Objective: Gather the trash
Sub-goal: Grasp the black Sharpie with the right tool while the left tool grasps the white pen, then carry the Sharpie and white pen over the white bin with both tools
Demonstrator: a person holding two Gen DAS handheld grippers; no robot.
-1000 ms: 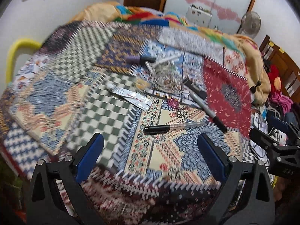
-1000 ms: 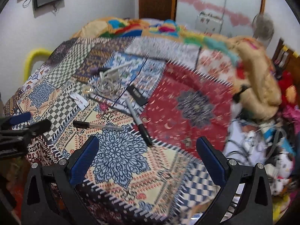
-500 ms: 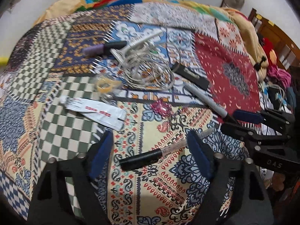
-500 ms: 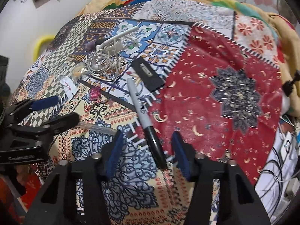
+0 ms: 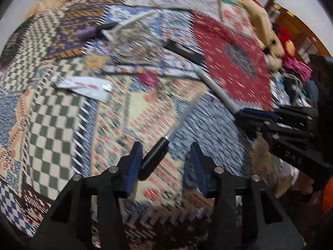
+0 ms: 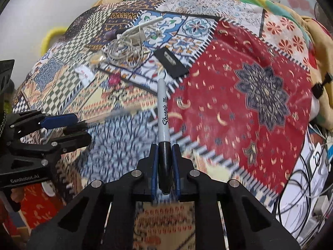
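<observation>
A clear pen with a black cap (image 5: 155,158) lies on the patchwork quilt (image 5: 52,125). My left gripper (image 5: 166,152) straddles its cap. Its jaws are closing: the left pad touches the cap, the right pad stands apart. My right gripper (image 6: 164,148) is shut on the black cap of a grey Sharpie marker (image 6: 163,108), which points away across the quilt. In the right wrist view the left gripper (image 6: 68,125) shows at the left edge with the pen (image 6: 108,115) sticking out. In the left wrist view the right gripper (image 5: 256,116) shows holding the marker (image 5: 218,89).
Further back lie a white sachet (image 6: 84,75), a tangle of white cable (image 6: 127,50), a flat black device (image 6: 170,62), a purple pen (image 5: 87,33) and a small pink scrap (image 6: 113,79). Wires and clutter (image 6: 312,166) sit off the bed's right side.
Both grippers came down to the quilt. The right jaws closed from wide open onto the marker's cap. The left jaws narrowed around the clear pen's cap.
</observation>
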